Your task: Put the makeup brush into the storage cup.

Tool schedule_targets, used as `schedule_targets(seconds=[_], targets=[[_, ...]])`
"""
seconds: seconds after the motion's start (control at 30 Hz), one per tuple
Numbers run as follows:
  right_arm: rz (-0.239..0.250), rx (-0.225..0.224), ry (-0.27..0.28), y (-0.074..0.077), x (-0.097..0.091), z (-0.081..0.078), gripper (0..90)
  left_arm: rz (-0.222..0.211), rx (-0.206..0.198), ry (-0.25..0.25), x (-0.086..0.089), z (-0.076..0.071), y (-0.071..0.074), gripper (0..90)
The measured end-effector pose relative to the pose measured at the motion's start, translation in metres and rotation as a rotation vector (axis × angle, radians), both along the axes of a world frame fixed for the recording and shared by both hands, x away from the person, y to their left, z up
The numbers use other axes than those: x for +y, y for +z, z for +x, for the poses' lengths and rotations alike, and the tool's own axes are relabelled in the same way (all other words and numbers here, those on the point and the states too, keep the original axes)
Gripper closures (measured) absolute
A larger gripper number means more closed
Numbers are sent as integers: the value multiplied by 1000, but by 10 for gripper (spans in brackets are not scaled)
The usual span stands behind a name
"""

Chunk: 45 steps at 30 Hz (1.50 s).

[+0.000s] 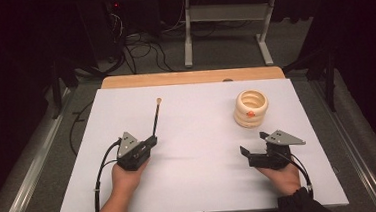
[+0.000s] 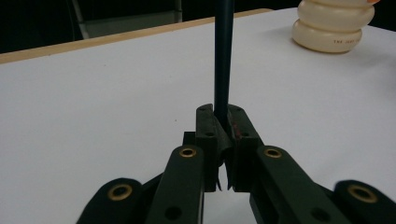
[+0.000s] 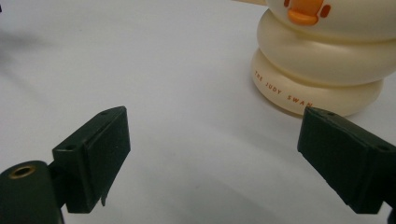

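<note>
Left gripper (image 1: 152, 141) clamped on dark pencil (image 1: 155, 119) pointing ahead of it; right gripper (image 1: 253, 144) wide open, empty, cream ringed holder (image 1: 250, 108) just beyond; next likely: carry pencil into holder.

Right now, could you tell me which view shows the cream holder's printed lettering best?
The right gripper view: the holder is close, lettering legible. The left gripper view shows it farther off, lettering tiny. The high view shows its open top.

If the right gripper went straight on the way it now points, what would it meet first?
Probably the cream ringed holder: it stands just ahead of the open right gripper, offset toward its right-hand jaw. That jaw may clip the base; depth is unclear.
</note>
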State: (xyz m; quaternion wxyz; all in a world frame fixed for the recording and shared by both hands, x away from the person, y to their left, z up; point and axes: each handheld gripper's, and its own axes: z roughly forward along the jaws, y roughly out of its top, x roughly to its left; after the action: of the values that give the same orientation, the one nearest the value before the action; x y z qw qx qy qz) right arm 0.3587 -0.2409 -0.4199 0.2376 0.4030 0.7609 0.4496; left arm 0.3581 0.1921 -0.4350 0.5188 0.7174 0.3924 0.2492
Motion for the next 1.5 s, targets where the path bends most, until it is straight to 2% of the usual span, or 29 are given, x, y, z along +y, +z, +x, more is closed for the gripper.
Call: schedule_targets(seconds=[0.13, 0.27, 0.4, 0.53, 0.73, 0.83, 0.9, 1.07, 1.23, 1.33, 1.5], targets=[[11, -13, -1, 2, -2, 0, 110, 1, 0, -13, -2, -3, 3, 855], [41, -26, 13, 4, -2, -1, 112, -3, 17, -25, -5, -5, 6, 855], [35, -48, 34, 5, 1, -3, 113, -15, 16, -40, -11, -8, 11, 855], [36, -58, 44, 7, 6, -4, 122, -38, 7, -68, -23, -11, 16, 855], [30, -85, 54, 13, 14, -3, 139, -45, -4, -104, -41, -9, 21, 855], [35, -102, 66, 17, 20, -3, 143, -59, -13, -118, -48, -9, 20, 856], [37, -99, 67, 19, 25, -2, 150, -60, -21, -123, -50, -10, 19, 856], [25, -108, 74, 21, 31, 0, 161, -77, -27, -133, -51, -11, 18, 856], [35, -107, 71, 27, 35, 4, 169, -71, -29, -149, -53, -12, 16, 856], [45, -127, 73, 32, 38, 7, 170, -76, -26, -153, -54, -12, 15, 856], [39, -135, 87, 37, 47, 11, 175, -82, -28, -163, -55, -13, 15, 856]])
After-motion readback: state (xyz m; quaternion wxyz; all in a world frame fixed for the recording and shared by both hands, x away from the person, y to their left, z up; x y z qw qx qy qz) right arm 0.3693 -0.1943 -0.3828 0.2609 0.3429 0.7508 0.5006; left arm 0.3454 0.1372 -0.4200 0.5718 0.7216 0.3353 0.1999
